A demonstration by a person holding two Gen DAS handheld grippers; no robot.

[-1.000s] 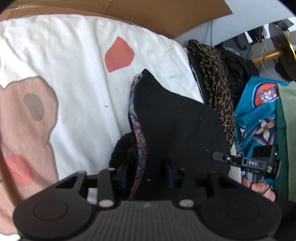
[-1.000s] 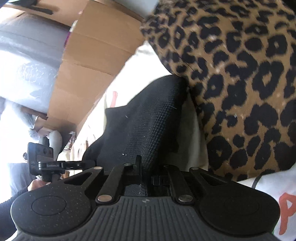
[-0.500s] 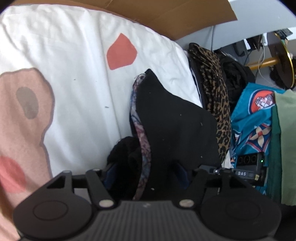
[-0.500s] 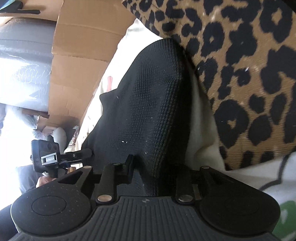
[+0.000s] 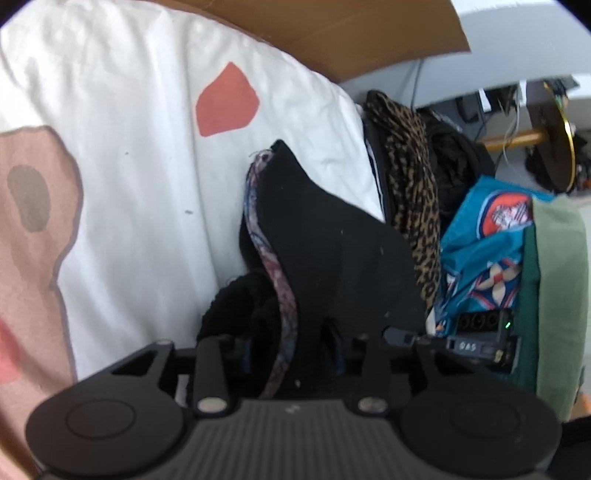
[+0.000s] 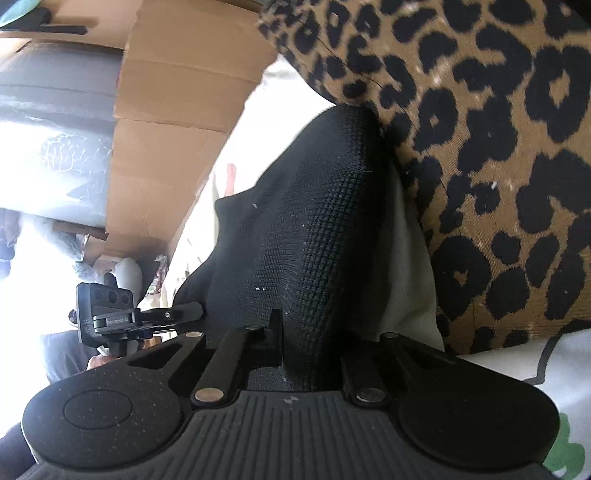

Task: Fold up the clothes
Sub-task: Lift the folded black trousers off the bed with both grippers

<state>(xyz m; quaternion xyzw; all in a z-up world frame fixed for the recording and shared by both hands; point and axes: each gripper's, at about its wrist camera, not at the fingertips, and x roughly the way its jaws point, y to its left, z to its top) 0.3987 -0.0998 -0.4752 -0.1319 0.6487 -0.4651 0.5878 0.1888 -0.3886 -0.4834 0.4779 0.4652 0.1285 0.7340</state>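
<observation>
In both wrist views the near edge is filled by the black body of the gripper, and the fingertips are mostly buried in cloth, so the exact contact is hard to see. The left gripper (image 5: 290, 343) has a bunched black garment (image 5: 332, 251) between its fingers, together with a patterned purple-blue trim (image 5: 284, 306); its jaws stand about half apart and are opening a little, while the thick bundle fills the gap. The right gripper (image 6: 306, 343) pinches a fold of the same black garment (image 6: 306, 229), whose knit texture is clear only in this view; its jaws are nearly together and closing, with the cloth between them. The garment rises from both grippers like a tent above a white bed cover (image 5: 147, 184) with pink and red shapes. The right gripper's view shows, on the near left, the other gripper's camera block (image 6: 105, 310) and part of a hand under it, partly overexposed. Only the left view shows, on the right, a blue printed cloth (image 5: 480, 251) and a green cloth (image 5: 557, 295), cut off at the edge. Farther away lies a leopard-print cloth (image 6: 480, 147), very large in the right view, and behind it brown cardboard (image 5: 332, 29).
</observation>
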